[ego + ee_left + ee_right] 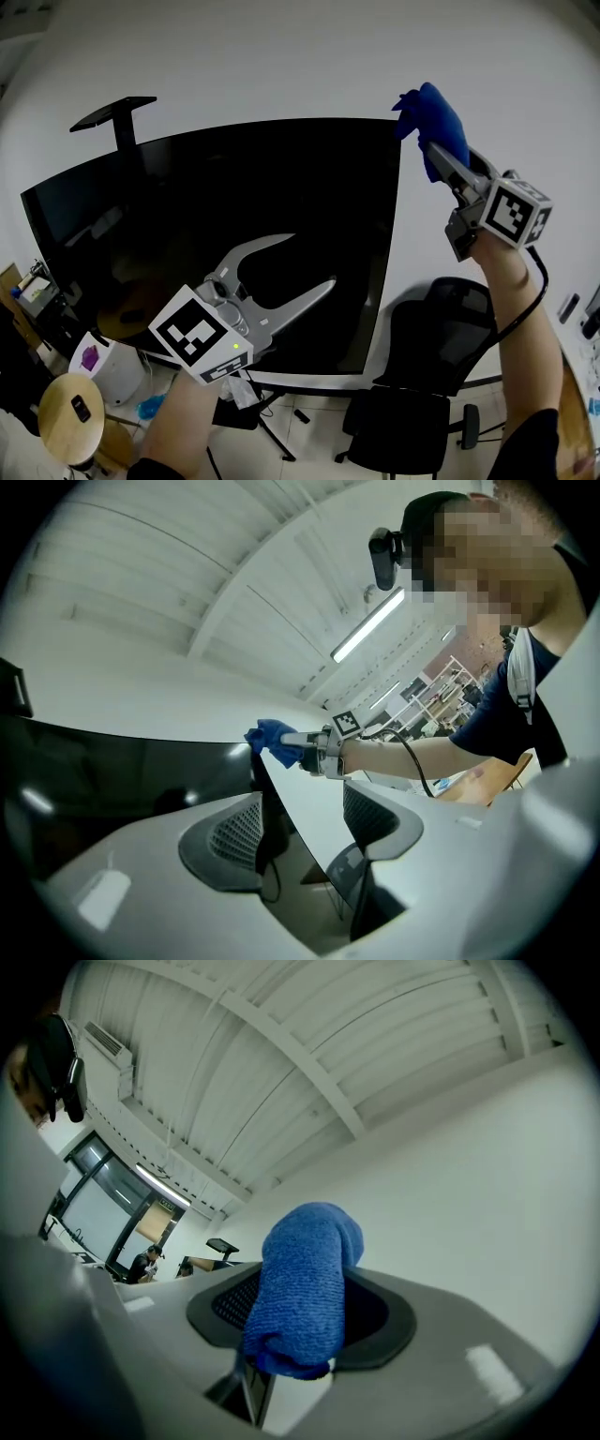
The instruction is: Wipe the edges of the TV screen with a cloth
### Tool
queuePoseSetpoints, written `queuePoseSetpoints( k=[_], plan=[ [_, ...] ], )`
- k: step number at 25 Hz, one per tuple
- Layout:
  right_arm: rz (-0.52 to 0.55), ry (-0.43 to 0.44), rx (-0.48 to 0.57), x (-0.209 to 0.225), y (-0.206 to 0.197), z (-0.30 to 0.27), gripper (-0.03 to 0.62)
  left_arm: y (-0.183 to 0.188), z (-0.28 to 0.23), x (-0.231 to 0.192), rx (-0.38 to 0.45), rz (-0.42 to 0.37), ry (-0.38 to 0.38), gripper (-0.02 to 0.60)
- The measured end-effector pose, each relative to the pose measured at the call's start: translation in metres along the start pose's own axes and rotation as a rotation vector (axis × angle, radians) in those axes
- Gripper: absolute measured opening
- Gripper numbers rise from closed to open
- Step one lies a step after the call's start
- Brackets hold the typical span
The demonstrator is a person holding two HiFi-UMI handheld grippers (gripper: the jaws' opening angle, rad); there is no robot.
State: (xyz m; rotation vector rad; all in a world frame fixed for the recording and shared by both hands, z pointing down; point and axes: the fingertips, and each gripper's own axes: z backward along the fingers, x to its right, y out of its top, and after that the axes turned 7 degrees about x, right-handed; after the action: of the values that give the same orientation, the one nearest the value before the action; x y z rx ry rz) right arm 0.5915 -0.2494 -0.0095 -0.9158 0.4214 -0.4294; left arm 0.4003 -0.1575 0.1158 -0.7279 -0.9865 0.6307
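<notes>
Notably plush, sausage-shaped blue cloth (302,1288)

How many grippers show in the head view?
2. The left gripper, jaws open, is before the TV screen; the right gripper, shut on the blue cloth, is at the screen's top right corner.

Two grippers are counted: the left gripper (311,259) and the right gripper (431,148). Two marker cubes are seen, one cube (192,336) on the left gripper and one cube (516,212) on the right. One cloth (441,111) is counted, and one TV (187,216). One black stand (117,117) is seen behind the TV. Lower down, one chair (422,375), one round stool (54,424) and one white bin (122,371) are counted. One small black item (82,408) is seen on the stool.
</notes>
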Motion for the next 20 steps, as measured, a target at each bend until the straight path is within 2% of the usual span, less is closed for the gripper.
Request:
queuePoseSetpoints(
  k=[6,11,15,20],
  plan=[
    [0.006,0.014,-0.057,0.005,-0.031,-0.023,0.216,-0.011,-0.03,0.005,-0.018,-0.004,-0.015,0.259],
    [-0.06,0.038,-0.048,0.006,-0.048,-0.021,0.215,-0.039,-0.037,0.017,-0.066,0.032,-0.018,0.259],
    [-0.138,0.061,-0.033,0.001,-0.065,-0.016,0.215,-0.06,-0.034,0.018,-0.093,0.071,0.003,0.259],
    [-0.186,0.063,-0.035,-0.007,-0.096,0.001,0.213,-0.082,-0.029,0.027,-0.116,0.108,0.025,0.259]
  ],
)
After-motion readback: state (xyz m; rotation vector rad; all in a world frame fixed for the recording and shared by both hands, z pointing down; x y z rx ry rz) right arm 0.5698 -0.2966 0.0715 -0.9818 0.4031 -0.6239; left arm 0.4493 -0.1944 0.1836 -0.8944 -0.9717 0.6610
